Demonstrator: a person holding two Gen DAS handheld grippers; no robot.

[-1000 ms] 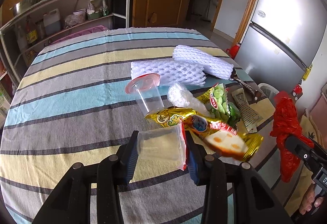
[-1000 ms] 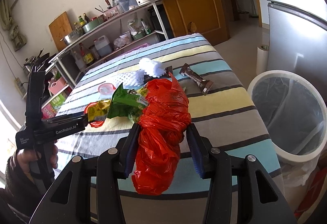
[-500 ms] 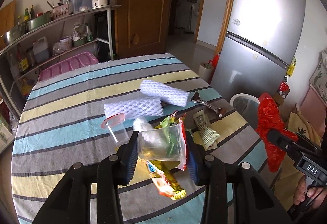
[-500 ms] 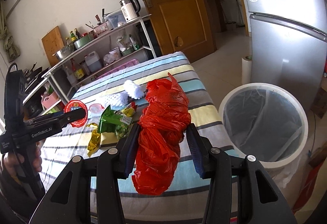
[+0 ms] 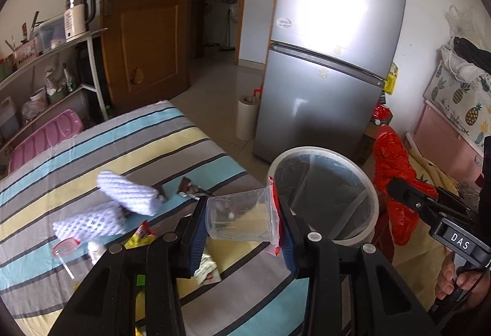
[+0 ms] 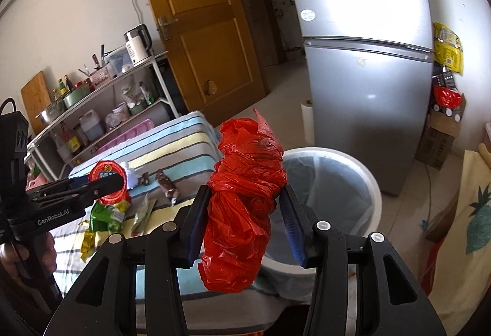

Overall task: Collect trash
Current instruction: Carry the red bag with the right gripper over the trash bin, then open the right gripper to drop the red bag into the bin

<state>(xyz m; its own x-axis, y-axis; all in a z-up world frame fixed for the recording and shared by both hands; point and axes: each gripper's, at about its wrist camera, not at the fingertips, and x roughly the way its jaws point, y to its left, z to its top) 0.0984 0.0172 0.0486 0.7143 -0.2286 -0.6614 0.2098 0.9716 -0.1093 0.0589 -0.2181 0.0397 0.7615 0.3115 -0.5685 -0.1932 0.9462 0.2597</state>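
My left gripper [image 5: 241, 222] is shut on a clear plastic cup with a red rim [image 5: 242, 221], held on its side above the table's right edge, near the white trash bin [image 5: 325, 152]. My right gripper [image 6: 242, 222] is shut on a crumpled red plastic bag [image 6: 245, 198], held just left of the bin's [image 6: 371, 176] mouth. The bag also shows in the left wrist view [image 5: 396, 179]. The cup's red lid [image 6: 107, 179] shows in the right wrist view.
On the striped table [image 5: 122, 148] lie two white foam nets [image 5: 129, 198], a second clear cup [image 5: 66, 247], a brown bar wrapper [image 6: 167, 187] and green and yellow snack wrappers [image 6: 107, 219]. A silver fridge [image 5: 331, 59] stands behind the bin. A shelf rack [image 6: 122, 96] stands at left.
Both grippers have swung right, away from the table's middle toward the bin. The cup and the red bag moved with them and are now close to the bin's rim.
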